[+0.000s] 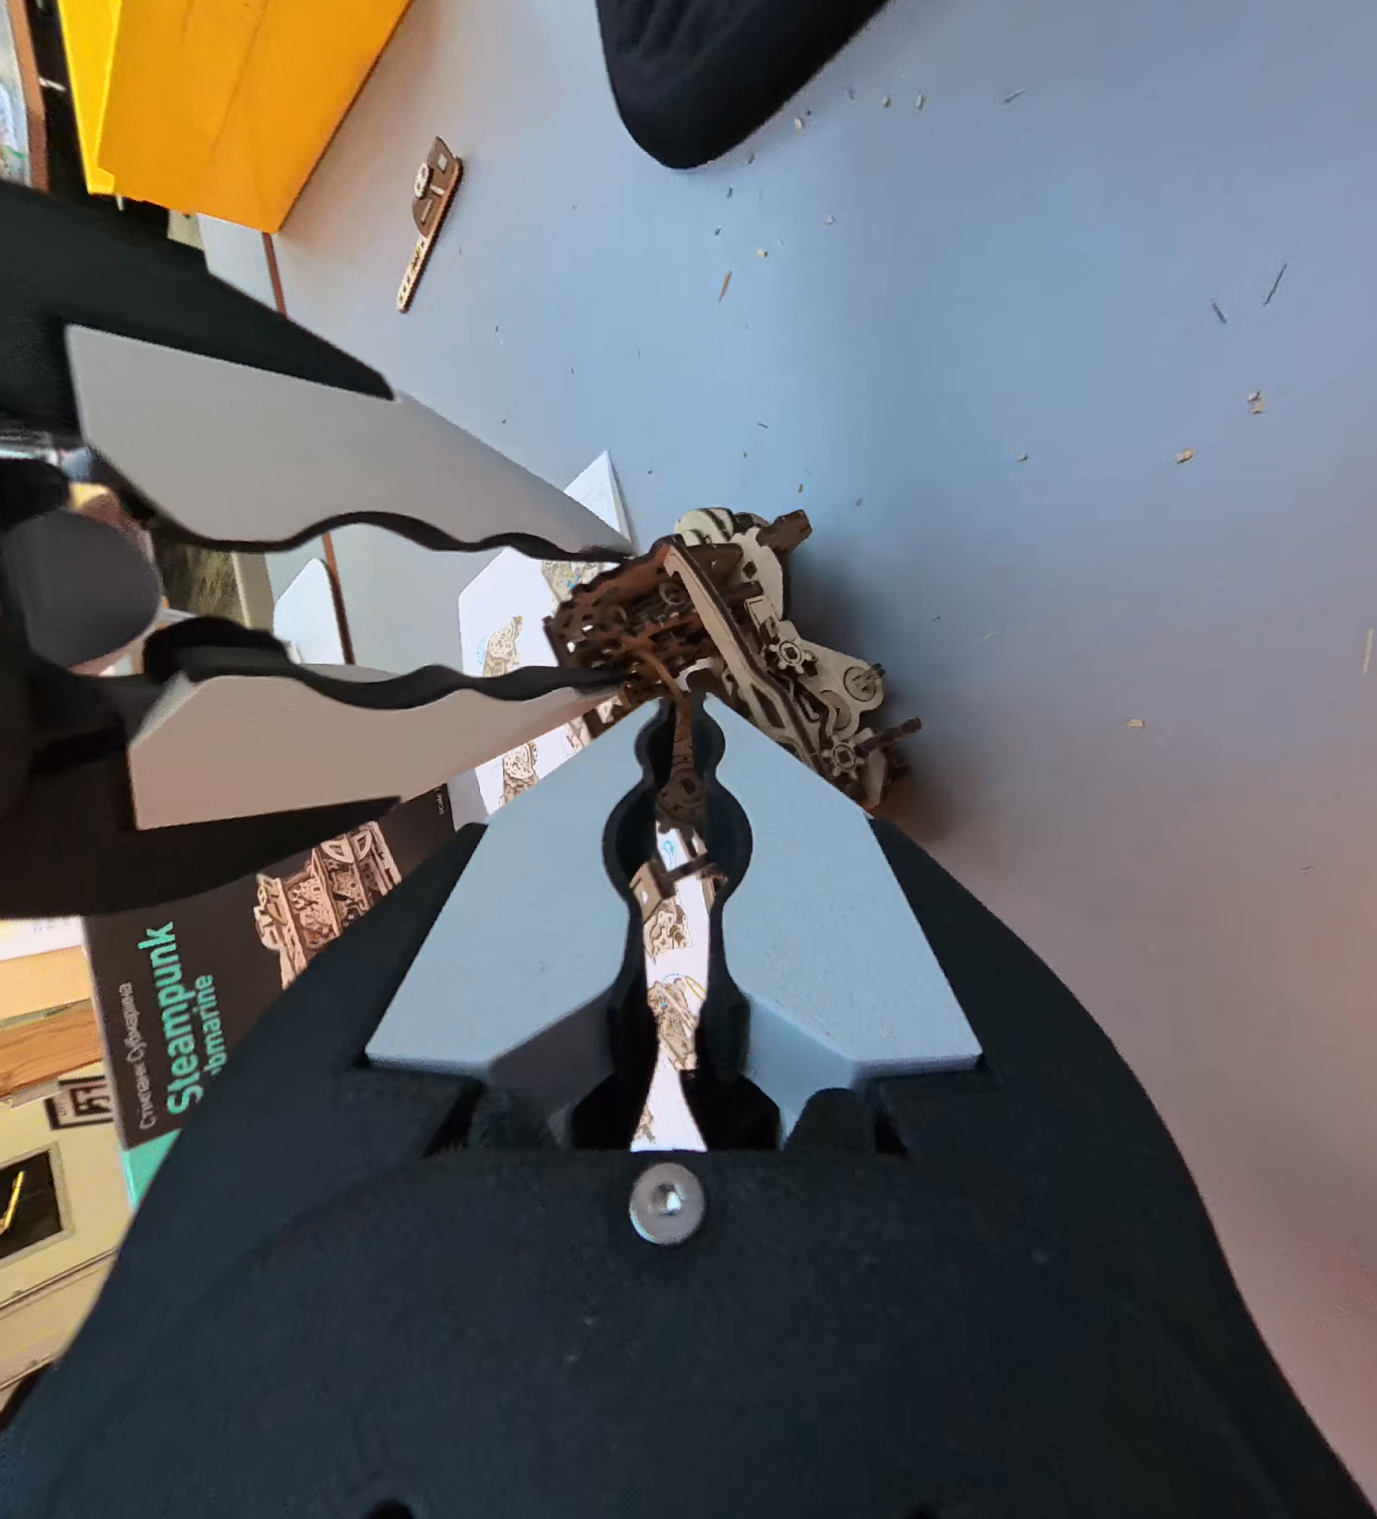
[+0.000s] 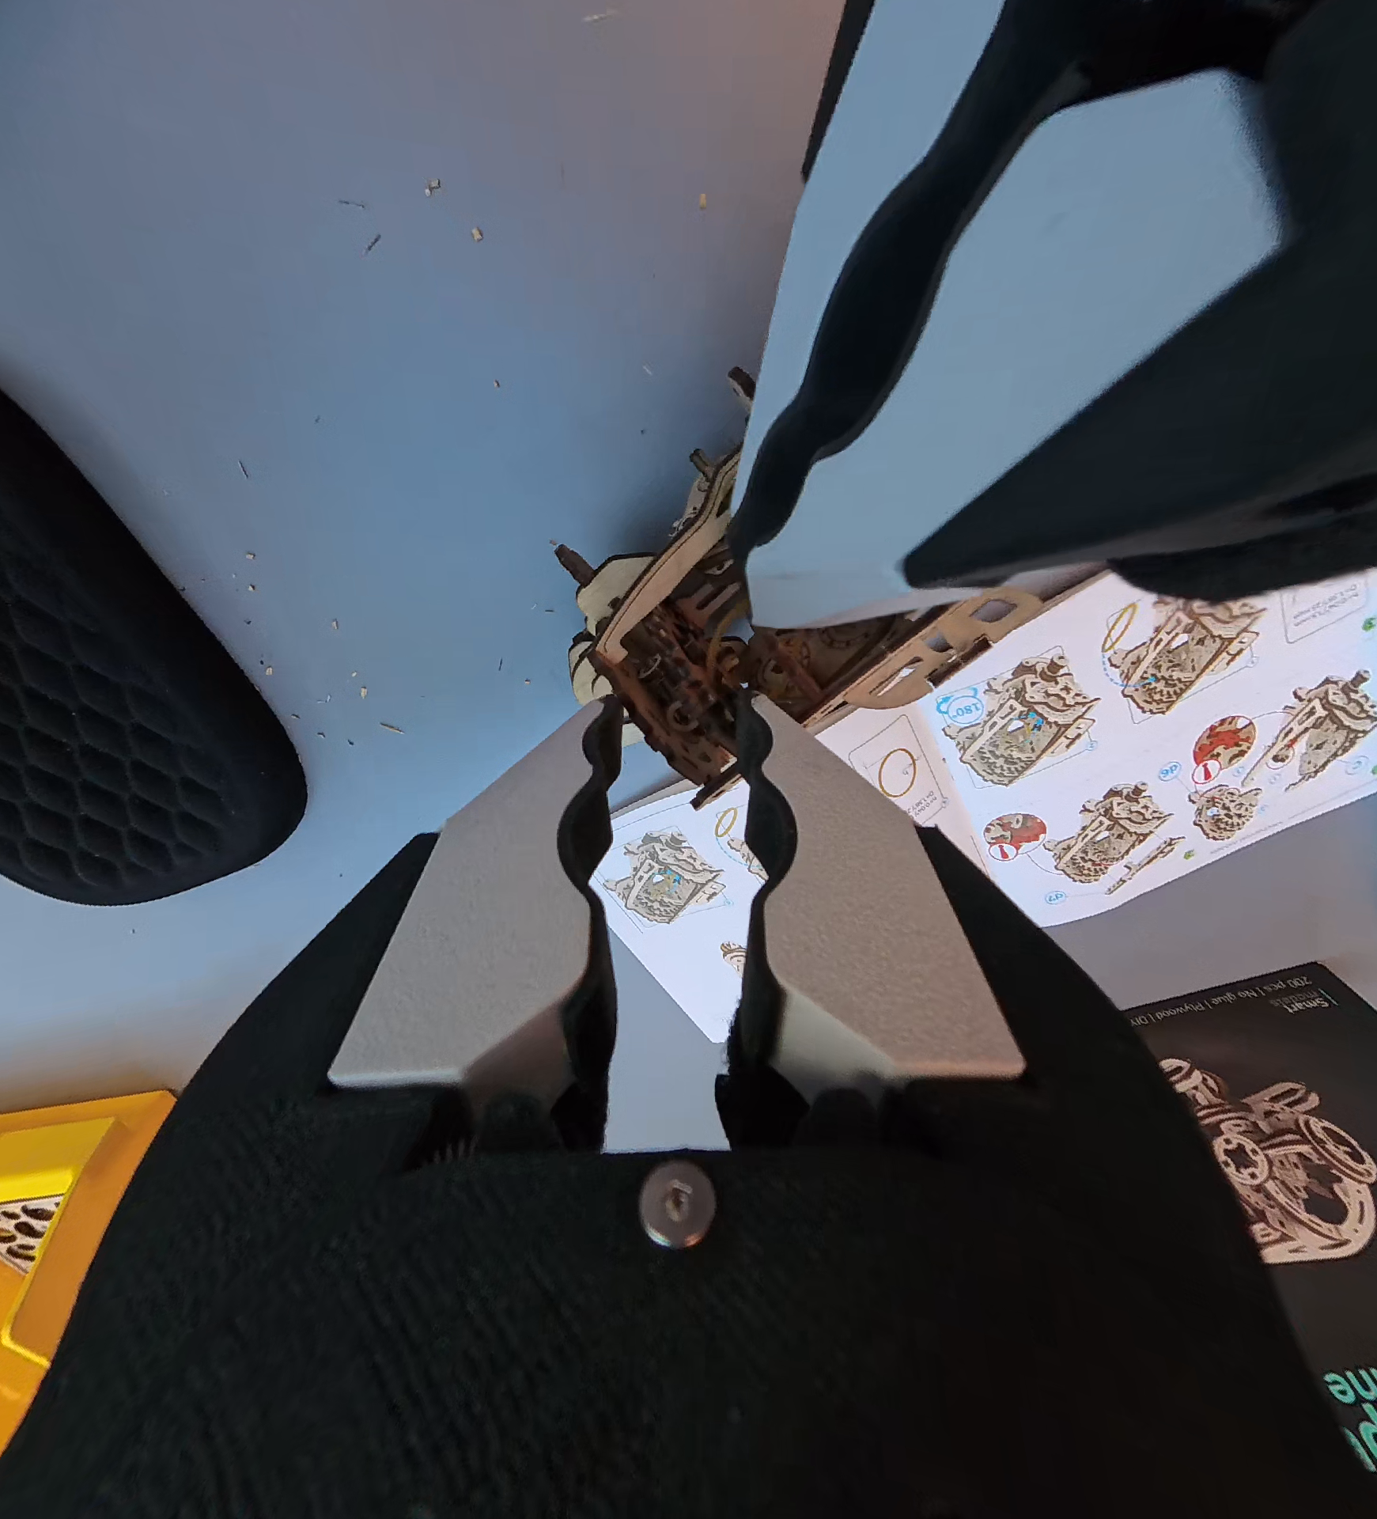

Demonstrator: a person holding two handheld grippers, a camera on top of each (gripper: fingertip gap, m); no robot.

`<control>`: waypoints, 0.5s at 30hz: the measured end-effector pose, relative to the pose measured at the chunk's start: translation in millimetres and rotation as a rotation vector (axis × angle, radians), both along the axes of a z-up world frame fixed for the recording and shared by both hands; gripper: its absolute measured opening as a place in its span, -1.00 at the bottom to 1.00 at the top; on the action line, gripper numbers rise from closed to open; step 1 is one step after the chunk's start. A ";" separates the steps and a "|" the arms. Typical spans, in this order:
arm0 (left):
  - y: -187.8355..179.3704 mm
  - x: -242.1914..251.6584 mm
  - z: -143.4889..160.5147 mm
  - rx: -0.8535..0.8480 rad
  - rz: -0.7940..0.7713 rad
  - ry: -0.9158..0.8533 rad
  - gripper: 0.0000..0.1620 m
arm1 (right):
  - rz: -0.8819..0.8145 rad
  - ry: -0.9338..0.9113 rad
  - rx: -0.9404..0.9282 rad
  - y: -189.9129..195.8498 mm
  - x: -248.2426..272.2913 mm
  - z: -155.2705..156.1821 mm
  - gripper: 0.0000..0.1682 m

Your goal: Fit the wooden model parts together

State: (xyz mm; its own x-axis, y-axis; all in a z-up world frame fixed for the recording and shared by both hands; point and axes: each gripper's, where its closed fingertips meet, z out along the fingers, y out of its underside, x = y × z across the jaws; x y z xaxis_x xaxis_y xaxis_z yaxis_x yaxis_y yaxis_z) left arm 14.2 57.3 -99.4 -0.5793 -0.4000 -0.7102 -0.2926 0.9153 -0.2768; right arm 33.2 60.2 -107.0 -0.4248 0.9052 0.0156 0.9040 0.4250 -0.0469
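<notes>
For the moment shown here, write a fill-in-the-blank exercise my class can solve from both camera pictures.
1. Both grippers meet at the wooden ____.
2. The left gripper pinches a thin wooden ____.
3. The instruction sheet lies on the ____.
4. The box at the table's edge is ____.

Missing words: model; part; table; yellow

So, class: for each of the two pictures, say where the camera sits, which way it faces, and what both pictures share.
Left wrist view: sits on the left gripper, looking along its fingers at the wooden model; the right gripper enters from the left.
Right wrist view: sits on the right gripper, facing the same wooden model; the left gripper enters from the upper right.
Shared: the model, both grippers, the blue table, the instruction sheet.
</notes>
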 end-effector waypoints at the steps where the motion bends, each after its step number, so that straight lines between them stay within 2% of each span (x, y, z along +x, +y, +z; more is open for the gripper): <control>1: 2.5 -0.4 2.7 -0.003 0.012 -0.008 -0.97 | -0.003 -0.001 -0.001 0.2 0.3 0.0 -0.67; 7: 14.2 -10.7 16.7 -0.143 0.103 -0.042 -0.92 | -0.026 0.008 -0.009 1.2 1.4 -0.2 -0.67; 11: 27.0 -20.5 23.9 -0.331 0.209 -0.079 -0.91 | -0.051 0.020 -0.011 2.4 2.5 -0.5 -0.67; 15: 36.2 -29.7 31.6 -0.554 0.322 -0.119 -0.79 | -0.076 0.043 -0.004 5.0 1.6 3.4 -0.67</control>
